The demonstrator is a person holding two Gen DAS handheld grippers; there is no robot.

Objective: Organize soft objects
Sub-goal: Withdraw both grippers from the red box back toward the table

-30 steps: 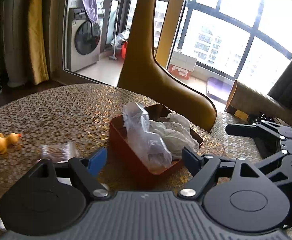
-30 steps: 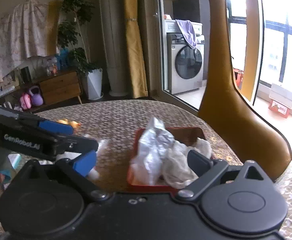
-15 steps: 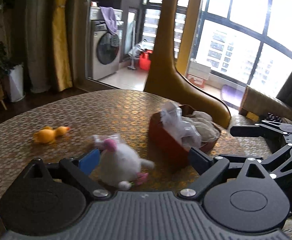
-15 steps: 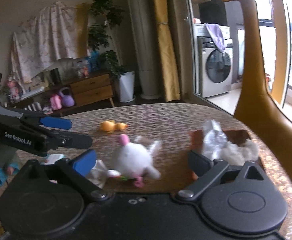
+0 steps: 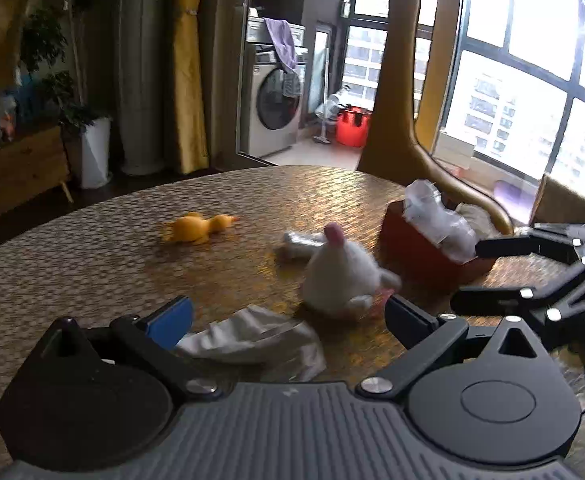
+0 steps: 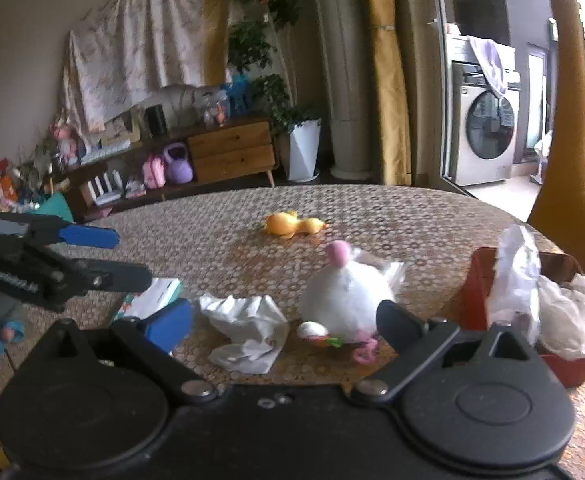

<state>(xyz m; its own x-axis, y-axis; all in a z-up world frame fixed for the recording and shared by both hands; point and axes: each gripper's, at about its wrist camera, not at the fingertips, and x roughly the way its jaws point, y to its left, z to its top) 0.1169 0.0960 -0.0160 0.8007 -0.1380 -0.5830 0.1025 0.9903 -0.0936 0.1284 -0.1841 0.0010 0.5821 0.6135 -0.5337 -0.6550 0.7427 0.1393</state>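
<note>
Left tongs [image 5: 288,316] stand wide, just opened, empty above a crumpled bag [image 5: 252,340]; right tongs [image 6: 284,320] wide by the plush [image 6: 344,296] on the tabletop [image 6: 220,248].

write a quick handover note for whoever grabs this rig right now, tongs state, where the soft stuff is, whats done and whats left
Left tongs: open, empty, jaws have just been opening; a crumpled white bag lies on the table between them.
Right tongs: open, empty, aimed at the white plush toy.
Red box: at the table's right side, already holds a clear plastic bag and a white cloth.
Still loose on the table: the plush toy, the crumpled white bag, the yellow duck further back, a small clear wrapper behind the plush.
Left to do: probably move those into the box.
</note>
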